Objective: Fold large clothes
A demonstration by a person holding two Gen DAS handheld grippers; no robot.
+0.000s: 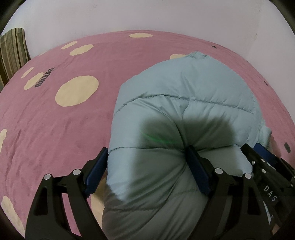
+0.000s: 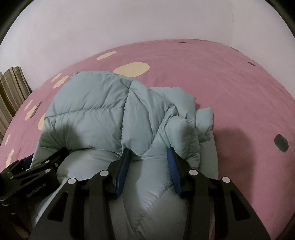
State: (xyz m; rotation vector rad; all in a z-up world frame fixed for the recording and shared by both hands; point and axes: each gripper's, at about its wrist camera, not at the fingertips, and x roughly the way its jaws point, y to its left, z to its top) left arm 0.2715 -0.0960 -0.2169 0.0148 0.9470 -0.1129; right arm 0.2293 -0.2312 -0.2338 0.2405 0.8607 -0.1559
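Observation:
A pale blue quilted puffer jacket point(image 1: 184, 103) lies bunched on a pink bed cover; it also shows in the right wrist view point(image 2: 95, 110). My left gripper point(image 1: 147, 157) has its jaws wide, one on each side of a thick fold of the jacket, pressing into it. My right gripper point(image 2: 149, 155) has its jaws partly closed around another thick fold. The right gripper shows at the right edge of the left wrist view point(image 1: 265, 162), and the left gripper shows at the lower left of the right wrist view point(image 2: 36, 166). Both sit close together at the jacket's near edge.
The pink bed cover point(image 1: 55, 129) with cream spots spreads left and behind the jacket; it also shows in the right wrist view point(image 2: 239, 92). A pale wall point(image 1: 147, 16) runs behind the bed. A striped cushion point(image 1: 12, 51) stands at the far left.

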